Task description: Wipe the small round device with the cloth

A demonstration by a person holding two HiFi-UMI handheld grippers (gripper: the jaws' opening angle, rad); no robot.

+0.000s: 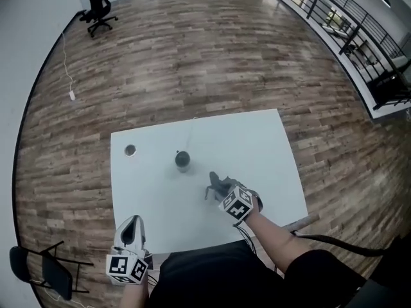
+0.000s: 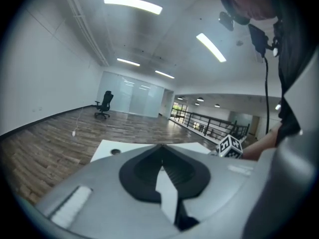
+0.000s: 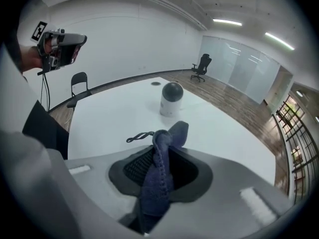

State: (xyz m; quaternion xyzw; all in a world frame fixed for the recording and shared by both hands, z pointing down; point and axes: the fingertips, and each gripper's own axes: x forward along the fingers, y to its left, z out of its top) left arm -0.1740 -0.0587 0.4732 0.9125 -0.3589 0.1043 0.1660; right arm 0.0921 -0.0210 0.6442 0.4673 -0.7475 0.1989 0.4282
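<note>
As seen from the head view, the holdings lie on and over a white rectangular table (image 1: 263, 140) standing on a wood-plank floor.

Item 1: small round device (image 1: 183, 161), a short cylinder with a dark grey domed top and a pale lower body. It stands upright near the middle of the table, with nothing touching it.

Item 2: dark blue knitted cloth (image 3: 157, 183), bunched, with a thin twisted loop at one edge. It is clamped in the right gripper (image 3: 167, 151), whose jaws are pressed on it from both sides. The free end sticks out past the tips. In the head view the cloth (image 1: 217, 185) sits to the right of the device and nearer the person, apart from it.

Item 3: left gripper (image 2: 160, 148), jaws brought together at the tips with nothing between them. It is at the table's near left edge, well apart from the device.

Item 4: small dark round disc (image 1: 130, 149), flat on the table near its far left corner.

Item 5: black wheeled office chair (image 1: 97, 6), far across the floor.
</note>
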